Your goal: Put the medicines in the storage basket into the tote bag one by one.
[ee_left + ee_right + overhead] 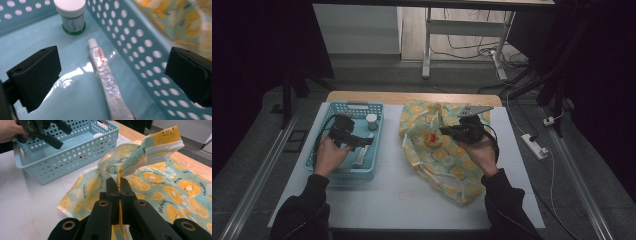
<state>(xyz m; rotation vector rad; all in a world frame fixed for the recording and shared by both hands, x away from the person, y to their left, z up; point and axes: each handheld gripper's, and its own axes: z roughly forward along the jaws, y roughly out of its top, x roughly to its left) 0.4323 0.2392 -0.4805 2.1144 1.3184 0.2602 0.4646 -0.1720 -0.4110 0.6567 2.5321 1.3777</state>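
A light blue perforated basket (324,165) stands at the table's left. In it lie a white tube (106,78) with red print and a small white-capped jar (72,16). My left gripper (362,141) hovers open above the basket's inside, its jaws either side of the tube without touching it. To the right lies a cloth bag (447,160) printed with orange slices. My right gripper (119,188) is shut on a fold of the bag's edge (150,150) and lifts it off the table. A small red and yellow object (432,139) sits on the bag.
The white table top (402,195) has a wooden strip along its far edge. The basket wall (65,157) stands close to the bag's left edge. A power strip (534,145) and cables lie on the floor at the right.
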